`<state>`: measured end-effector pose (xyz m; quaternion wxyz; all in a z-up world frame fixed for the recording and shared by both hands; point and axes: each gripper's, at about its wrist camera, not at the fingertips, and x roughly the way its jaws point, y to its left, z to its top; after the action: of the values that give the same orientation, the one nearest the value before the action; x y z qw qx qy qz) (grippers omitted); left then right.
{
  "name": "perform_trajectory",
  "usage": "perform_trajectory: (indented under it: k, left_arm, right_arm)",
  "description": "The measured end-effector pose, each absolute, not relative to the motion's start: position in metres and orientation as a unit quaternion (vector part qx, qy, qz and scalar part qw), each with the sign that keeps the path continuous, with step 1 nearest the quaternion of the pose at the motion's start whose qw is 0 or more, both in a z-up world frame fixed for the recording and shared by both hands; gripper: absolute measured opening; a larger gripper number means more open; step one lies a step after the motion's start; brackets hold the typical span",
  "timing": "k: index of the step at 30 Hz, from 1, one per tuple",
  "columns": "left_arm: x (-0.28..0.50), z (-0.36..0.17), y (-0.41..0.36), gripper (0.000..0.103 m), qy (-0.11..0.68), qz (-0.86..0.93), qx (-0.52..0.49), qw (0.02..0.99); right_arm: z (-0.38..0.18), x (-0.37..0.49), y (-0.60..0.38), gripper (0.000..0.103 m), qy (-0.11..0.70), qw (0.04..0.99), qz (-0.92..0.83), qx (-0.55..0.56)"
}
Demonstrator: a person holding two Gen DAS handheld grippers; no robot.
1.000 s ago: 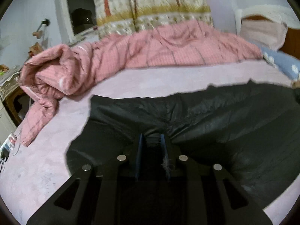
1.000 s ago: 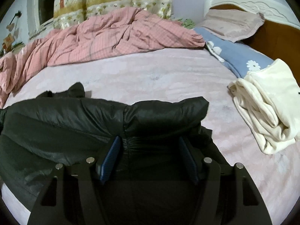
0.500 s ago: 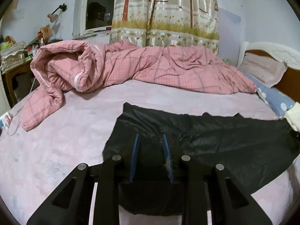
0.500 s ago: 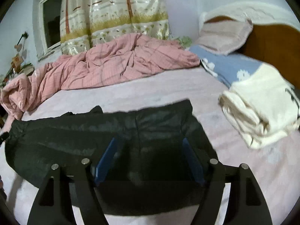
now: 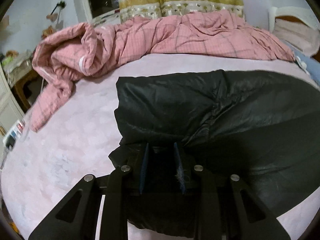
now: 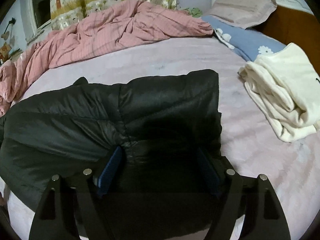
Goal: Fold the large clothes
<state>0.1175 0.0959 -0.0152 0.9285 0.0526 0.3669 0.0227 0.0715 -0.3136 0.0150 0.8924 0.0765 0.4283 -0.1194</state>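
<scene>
A black puffy jacket point(image 5: 200, 108) lies folded across the pink bed sheet point(image 5: 66, 140); in the right wrist view the jacket point(image 6: 156, 104) fills the centre. My left gripper point(image 5: 161, 146) sits at the jacket's near left edge, its blue pads point(image 5: 144, 160) close together and shut on a bunch of black fabric. My right gripper point(image 6: 160, 150) rests over the jacket's near right end. Its jaws are opening and stand wide, with jacket fabric lying loose between the blue pads point(image 6: 112, 166).
A crumpled pink checked duvet point(image 5: 160, 38) runs along the far side of the bed. A folded cream garment point(image 6: 284, 96) lies to the right, by a blue flowered pillow point(image 6: 246, 38) and the wooden headboard point(image 6: 294, 24). A bedside table point(image 5: 22, 80) stands at left.
Both grippers rose with the jacket half a second ago and have come back down, with its upper layer laid over. The right jaws have spread wider; the left jaws kept their narrow gap.
</scene>
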Motion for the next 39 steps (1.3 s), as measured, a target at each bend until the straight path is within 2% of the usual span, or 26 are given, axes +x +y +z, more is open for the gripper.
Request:
perform_trajectory:
  k: [5, 9, 13, 18, 21, 23, 27, 30, 35, 39]
  left_arm:
    - [0.12, -0.013, 0.098, 0.025, 0.368, 0.02, 0.038, 0.929]
    - [0.116, -0.005, 0.102, 0.024, 0.357, 0.009, 0.027, 0.934]
    - [0.1, 0.02, 0.112, 0.031, 0.32, -0.018, -0.009, 0.947]
    - [0.076, 0.046, 0.113, 0.046, 0.272, -0.031, -0.019, 0.962]
    - [0.064, 0.056, 0.114, 0.047, 0.265, -0.051, -0.053, 0.961]
    - [0.053, 0.065, 0.109, 0.048, 0.251, -0.066, -0.047, 0.965]
    - [0.038, 0.071, 0.095, 0.055, 0.223, -0.078, -0.024, 0.971]
    - [0.034, 0.07, 0.085, 0.055, 0.221, -0.089, -0.007, 0.971]
    - [0.037, 0.066, 0.091, 0.064, 0.22, -0.092, -0.017, 0.971]
    - [0.045, 0.055, 0.094, 0.064, 0.239, -0.078, -0.02, 0.968]
  right_arm:
    - [0.01, 0.077, -0.314, 0.085, 0.424, 0.894, -0.122, 0.072]
    - [0.013, 0.073, -0.315, 0.086, 0.408, 0.901, -0.123, 0.083]
    - [0.025, 0.062, -0.316, 0.086, 0.38, 0.909, -0.137, 0.099]
    - [0.044, 0.057, -0.318, 0.086, 0.349, 0.914, -0.157, 0.136]
    - [0.046, 0.064, -0.316, 0.086, 0.35, 0.914, -0.1, 0.18]
    - [0.045, 0.061, -0.308, 0.086, 0.34, 0.921, -0.113, 0.155]
    - [0.043, 0.059, -0.307, 0.086, 0.342, 0.917, -0.11, 0.174]
    - [0.042, 0.058, -0.304, 0.086, 0.326, 0.92, -0.103, 0.192]
    - [0.037, 0.065, -0.283, 0.088, 0.324, 0.926, -0.13, 0.144]
    - [0.047, 0.065, -0.276, 0.087, 0.319, 0.931, -0.083, 0.159]
